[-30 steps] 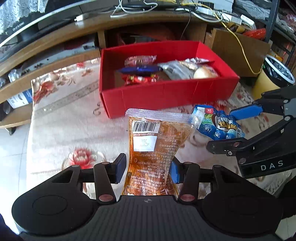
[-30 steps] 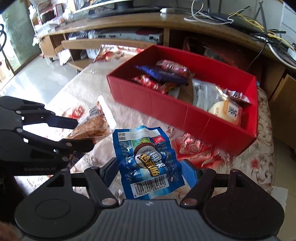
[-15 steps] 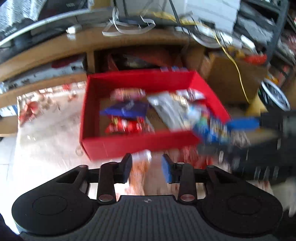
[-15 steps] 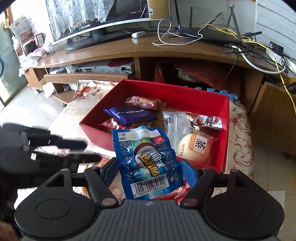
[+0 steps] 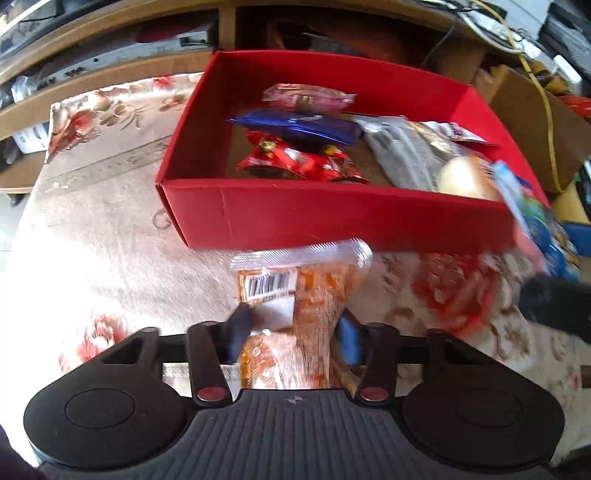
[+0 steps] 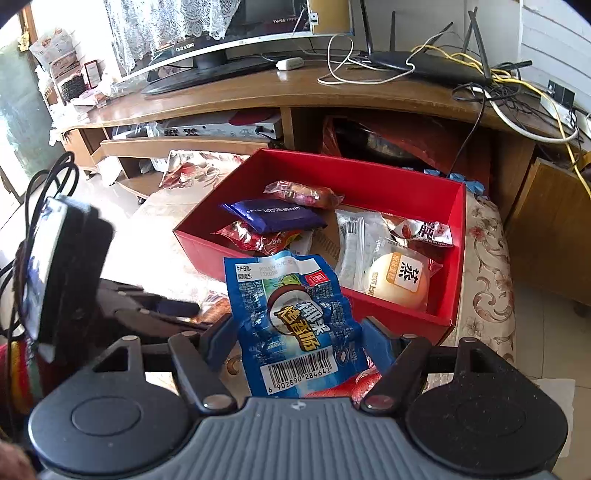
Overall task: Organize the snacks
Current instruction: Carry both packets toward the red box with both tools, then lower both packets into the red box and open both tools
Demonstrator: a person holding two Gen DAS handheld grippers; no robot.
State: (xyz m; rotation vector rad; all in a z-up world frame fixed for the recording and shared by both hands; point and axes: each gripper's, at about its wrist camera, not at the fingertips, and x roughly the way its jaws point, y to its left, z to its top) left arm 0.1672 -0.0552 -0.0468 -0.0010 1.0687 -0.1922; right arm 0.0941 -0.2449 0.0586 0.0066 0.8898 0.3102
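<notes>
both packets (image 5: pixel 295 325) nearer red box (image 5: pixel 332 221), between tongs.

Floral tablecloth (image 5: pixel 92 229) w/ red flowers, cream ground. Behind it, long wooden TV stand (image 6: pixel 258 96); monitor (image 6: pixel 229 40) on top left, lace curtain (image 6: pixel 159 22) behind. White adapter (image 6: pixel 290 63) + white cable loops mid-top. Black router (image 6: pixel 424 62) w/ antennas on right, yellow cable (image 6: pixel 565 122) trailing off edge. Silver AV box (image 6: pixel 218 130) on shelf below. Red bag (image 6: pixel 399 136) in open cubby. Cardboard box (image 5: pixel 524 110) at right.
</notes>
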